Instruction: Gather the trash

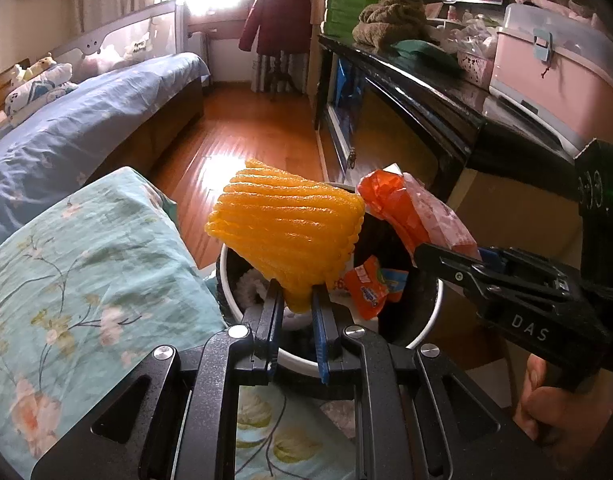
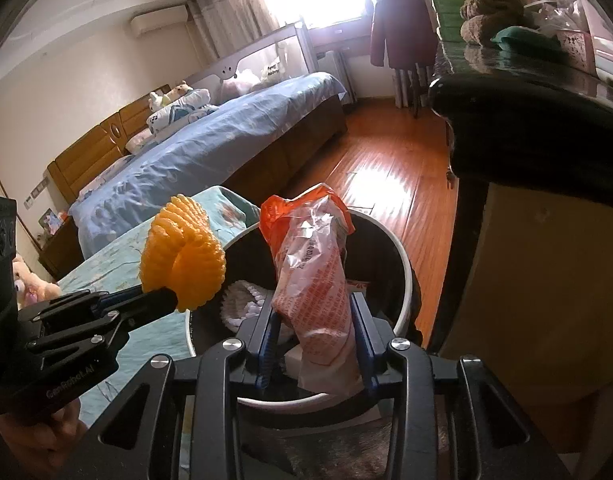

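A yellow foam fruit net (image 1: 286,228) (image 2: 186,256) is pinched at its lower end by my left gripper (image 1: 296,292) (image 2: 170,300), which is shut on it. It hangs over the near-left rim of a round trash bin (image 1: 432,316) (image 2: 402,264) with a white rim and a dark inside. My right gripper (image 2: 316,312) (image 1: 422,252) is shut on a crumpled orange and clear plastic wrapper (image 2: 310,264) (image 1: 410,208), held upright above the bin's mouth. In the bin lie an orange snack packet (image 1: 366,288) and something white and fluffy (image 2: 242,300).
A floral teal quilt (image 1: 86,280) lies close to the bin's left side. A black cabinet (image 1: 426,104) (image 2: 526,128) with clutter and a pink box (image 1: 554,68) stands on the right. Behind are a blue-sheeted bed (image 2: 226,144) and wooden floor (image 1: 258,128). A hand (image 1: 546,412) grips the right tool.
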`<state>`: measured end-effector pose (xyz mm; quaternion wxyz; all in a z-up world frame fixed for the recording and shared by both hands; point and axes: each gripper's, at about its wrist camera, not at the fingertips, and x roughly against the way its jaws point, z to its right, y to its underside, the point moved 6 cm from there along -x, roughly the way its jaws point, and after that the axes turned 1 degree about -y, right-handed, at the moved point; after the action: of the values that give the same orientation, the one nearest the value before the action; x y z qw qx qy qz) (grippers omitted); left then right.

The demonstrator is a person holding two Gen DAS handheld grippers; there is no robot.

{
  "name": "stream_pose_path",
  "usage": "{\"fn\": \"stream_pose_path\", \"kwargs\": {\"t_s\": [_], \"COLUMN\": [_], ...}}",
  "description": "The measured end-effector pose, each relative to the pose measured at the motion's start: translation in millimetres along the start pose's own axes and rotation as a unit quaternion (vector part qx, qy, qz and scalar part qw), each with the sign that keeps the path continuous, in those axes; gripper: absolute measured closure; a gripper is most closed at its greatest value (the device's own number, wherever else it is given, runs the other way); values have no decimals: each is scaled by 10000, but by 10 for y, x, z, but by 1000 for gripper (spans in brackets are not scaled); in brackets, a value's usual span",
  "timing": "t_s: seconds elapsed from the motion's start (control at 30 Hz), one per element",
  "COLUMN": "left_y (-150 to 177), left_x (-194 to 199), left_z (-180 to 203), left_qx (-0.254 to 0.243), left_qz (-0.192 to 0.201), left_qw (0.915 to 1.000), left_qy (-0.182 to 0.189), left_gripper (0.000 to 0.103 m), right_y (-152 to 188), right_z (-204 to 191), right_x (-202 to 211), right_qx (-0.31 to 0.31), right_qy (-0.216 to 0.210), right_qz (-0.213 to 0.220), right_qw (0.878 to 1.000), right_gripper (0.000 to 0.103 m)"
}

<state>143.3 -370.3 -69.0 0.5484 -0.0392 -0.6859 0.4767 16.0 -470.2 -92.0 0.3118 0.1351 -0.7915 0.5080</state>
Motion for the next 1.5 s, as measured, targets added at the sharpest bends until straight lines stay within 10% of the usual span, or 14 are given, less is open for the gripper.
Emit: {"fn": "stream_pose_path", "kwargs": {"t_s": [0.63, 0.7, 0.83, 1.5], "left_y": [-1, 4, 47, 660], "left_x": [-211, -211, -147, 1031], "left_z": [20, 14, -45, -792], "left_qx": [-131, -136, -33, 1147], "left_qz": [-245, -250, -141, 953], "left_qw": [9996, 9996, 9999, 9862], "left_qy": [37, 6, -55, -713], "left_gripper": [88, 83, 38, 29], "right_y": [-53, -53, -57, 61], "right_z": [58, 58, 63, -562], "right_x": [-123, -136, -118, 533], "right_qx": [-104, -114, -183, -156], "right_qy": [-31, -27, -62, -571], "right_qz": [-164, -186, -160, 661], "right_qw": [9998, 9998, 9997, 9961], "right_gripper": [66, 63, 36, 5]}}
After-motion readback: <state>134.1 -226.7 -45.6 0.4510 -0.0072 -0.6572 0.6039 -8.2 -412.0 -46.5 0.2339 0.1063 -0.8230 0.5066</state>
